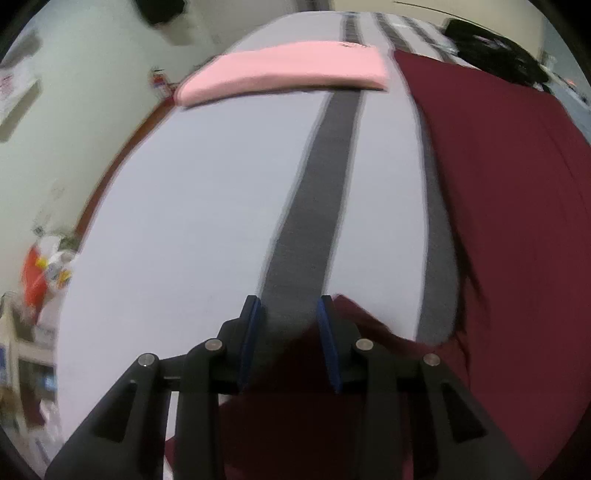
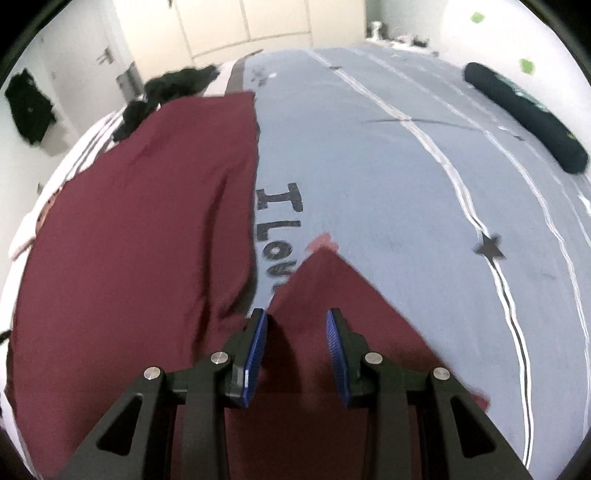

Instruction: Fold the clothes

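The left fingers (image 1: 289,306) stand released above the maroon garment (image 1: 509,221) on the bed (image 1: 184,206); the right fingers (image 2: 296,320) are likewise parted over its pointed corner. A folded pink garment (image 1: 284,72) lies farther off.

A bedroom in a home. A bed (image 2: 388,155) fills both views, spread with a blue-grey sheet printed with stars, stripes and lettering. A folded pink garment (image 1: 284,70) lies at 12 o'clock in the left view. In the right view, cream wardrobe doors (image 2: 251,22) stand at 12 o'clock, a white door with a handle (image 2: 105,55) at 10 o'clock, and a dark bolster (image 2: 524,114) at 2 o'clock.
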`<state>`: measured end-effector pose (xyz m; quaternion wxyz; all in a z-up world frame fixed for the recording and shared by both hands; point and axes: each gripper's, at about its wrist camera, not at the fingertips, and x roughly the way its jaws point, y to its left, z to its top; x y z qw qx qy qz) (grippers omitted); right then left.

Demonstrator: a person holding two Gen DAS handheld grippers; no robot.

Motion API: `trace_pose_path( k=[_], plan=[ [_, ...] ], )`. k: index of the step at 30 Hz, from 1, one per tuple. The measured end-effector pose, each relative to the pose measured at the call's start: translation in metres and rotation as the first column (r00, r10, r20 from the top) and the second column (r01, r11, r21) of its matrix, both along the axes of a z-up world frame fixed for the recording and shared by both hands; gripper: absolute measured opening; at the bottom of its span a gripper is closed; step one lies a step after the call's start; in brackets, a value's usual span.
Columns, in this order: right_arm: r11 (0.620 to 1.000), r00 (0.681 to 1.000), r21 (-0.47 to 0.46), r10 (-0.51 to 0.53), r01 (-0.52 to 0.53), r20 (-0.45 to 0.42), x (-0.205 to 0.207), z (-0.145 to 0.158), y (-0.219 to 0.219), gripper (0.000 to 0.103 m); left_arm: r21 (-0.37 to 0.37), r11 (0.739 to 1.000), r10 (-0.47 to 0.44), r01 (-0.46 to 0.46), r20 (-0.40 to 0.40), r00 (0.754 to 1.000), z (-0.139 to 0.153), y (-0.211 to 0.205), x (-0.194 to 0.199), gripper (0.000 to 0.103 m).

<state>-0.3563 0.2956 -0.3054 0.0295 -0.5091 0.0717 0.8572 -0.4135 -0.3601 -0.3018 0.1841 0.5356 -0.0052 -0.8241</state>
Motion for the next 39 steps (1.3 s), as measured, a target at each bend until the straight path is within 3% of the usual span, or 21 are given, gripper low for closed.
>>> trace_pose_path(
  k=[5, 10, 13, 16, 20, 23, 30, 35, 39],
  plan=[
    [0.997, 0.999, -0.063, -0.041, 0.042, 0.026, -0.025, -0.019, 0.038, 0.029, -0.053, 0.997, 0.059, -0.061, -0.036, 0.998, 0.033, 0.004, 0.011, 0.03],
    [0.998, 0.999, -0.063, -0.007, 0.009, 0.033, -0.035, -0.021, 0.056, 0.037, -0.073, 0.996, 0.052, -0.053, -0.025, 0.998, 0.045, 0.02, 0.025, 0.036],
    [0.997, 0.999, -0.068, -0.033, 0.035, 0.031, -0.031, -0.015, 0.062, 0.037, -0.049, 0.996, 0.071, -0.072, -0.007, 0.997, 0.052, 0.033, 0.053, 0.036],
    [0.989, 0.992, -0.082, -0.119, 0.121, 0.031, -0.023, -0.011, 0.079, 0.037, -0.032, 0.997, 0.065, -0.065, 0.0, 0.998, 0.05, 0.048, 0.058, 0.037],
    [0.976, 0.976, -0.026, -0.214, 0.215, 0.041, -0.019, -0.008, 0.108, 0.036, -0.013, 0.998, 0.054, -0.054, -0.006, 0.999, 0.048, 0.065, 0.061, 0.037],
    [0.97, 0.971, -0.054, -0.237, 0.238, 0.021, -0.02, 0.001, 0.124, 0.036, 0.011, 0.999, 0.047, -0.047, -0.023, 0.999, 0.046, 0.074, 0.063, 0.037],
    [0.983, 0.984, -0.059, -0.178, 0.176, -0.03, -0.008, 0.031, 0.098, 0.038, 0.081, 0.997, 0.023, -0.02, -0.038, 0.999, 0.034, 0.097, 0.07, 0.047],
    [0.97, 0.97, -0.017, -0.244, 0.244, -0.009, 0.035, 0.028, 0.098, 0.053, 0.11, 0.994, -0.012, 0.015, -0.026, 1.0, 0.032, 0.106, 0.083, 0.053],
    [0.937, 0.937, 0.026, -0.348, 0.348, 0.024, 0.081, 0.017, 0.107, 0.066, 0.096, 0.994, -0.053, 0.053, 0.006, 0.999, 0.033, 0.107, 0.09, 0.055]
  ],
)
